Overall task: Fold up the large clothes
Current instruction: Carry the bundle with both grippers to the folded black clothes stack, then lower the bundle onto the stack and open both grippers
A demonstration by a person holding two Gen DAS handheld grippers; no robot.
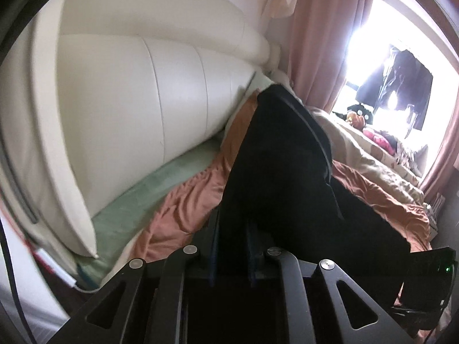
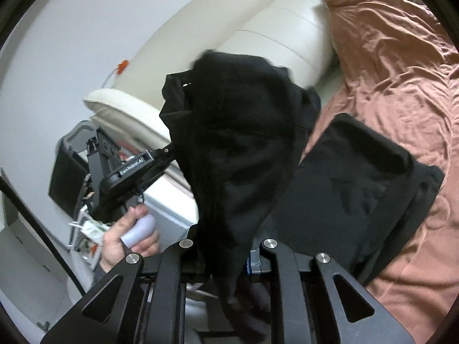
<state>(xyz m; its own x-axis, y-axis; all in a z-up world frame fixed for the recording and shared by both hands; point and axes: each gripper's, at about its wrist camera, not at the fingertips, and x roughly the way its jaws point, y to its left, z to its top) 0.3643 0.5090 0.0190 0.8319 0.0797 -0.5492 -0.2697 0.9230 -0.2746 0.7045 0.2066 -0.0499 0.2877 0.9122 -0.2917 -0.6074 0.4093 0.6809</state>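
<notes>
Both tongs are clamped on the black garment: left tongs (image 1: 233, 223), right tongs (image 2: 226, 246). Cloth (image 2: 238, 132) hangs between them over the bed (image 2: 401, 71), hiding all the fingertips.

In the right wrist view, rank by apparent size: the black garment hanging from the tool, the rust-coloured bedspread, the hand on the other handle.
1. Rust-coloured bedspread
2. Black garment, though nearness to the camera inflates it, so its gap to the bedspread is unsure
3. Hand
</notes>
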